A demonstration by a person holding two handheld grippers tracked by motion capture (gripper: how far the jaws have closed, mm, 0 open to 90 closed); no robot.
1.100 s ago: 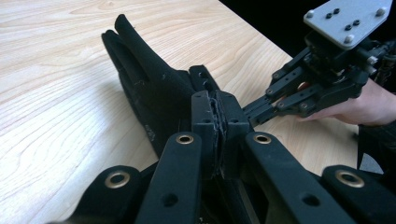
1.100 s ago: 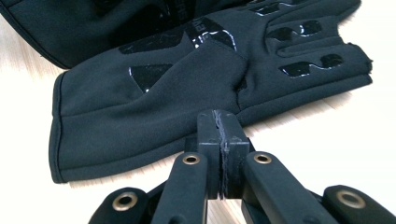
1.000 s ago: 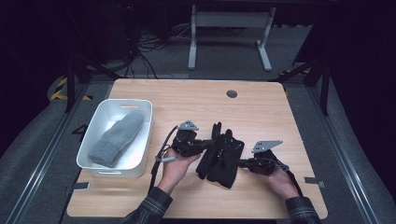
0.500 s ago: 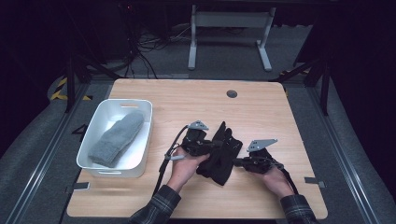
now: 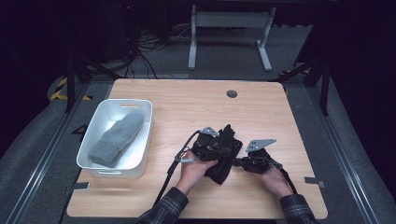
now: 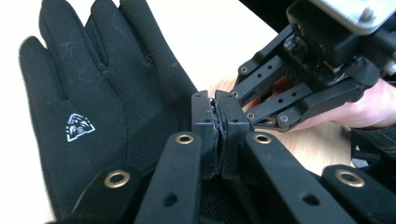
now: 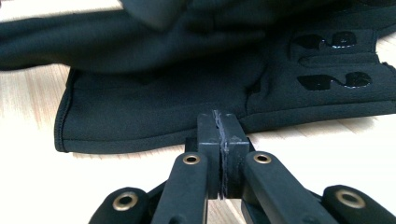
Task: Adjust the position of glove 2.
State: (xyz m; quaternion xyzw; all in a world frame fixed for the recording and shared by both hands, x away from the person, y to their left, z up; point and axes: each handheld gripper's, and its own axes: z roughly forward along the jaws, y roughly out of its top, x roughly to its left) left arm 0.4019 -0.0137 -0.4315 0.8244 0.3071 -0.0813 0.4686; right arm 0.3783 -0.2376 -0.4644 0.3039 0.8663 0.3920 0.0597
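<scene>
A black glove (image 5: 218, 173) lies on the wooden table between my two grippers. In the left gripper view its fingers (image 6: 93, 84) spread flat at the left, with a small white logo on the back. My left gripper (image 6: 217, 114) has its jaws pressed together at the glove's side edge, and it sits over the glove (image 5: 228, 153) in the high view. My right gripper (image 7: 219, 128) is shut on the hem of the glove (image 7: 154, 116), whose shiny grip patches show at the upper right. The right gripper (image 5: 235, 161) comes in from the right, its tips close to the left one's.
A white bin (image 5: 122, 101) holding a grey mitten (image 5: 116, 137) stands at the table's left. A round cable hole (image 5: 231, 94) lies near the far edge. Bare wood surrounds the glove. A metal stand (image 5: 229, 18) is on the floor beyond the table.
My left gripper has moved right, onto the glove. The right gripper has edged left toward it. The glove looks more bunched than before.
</scene>
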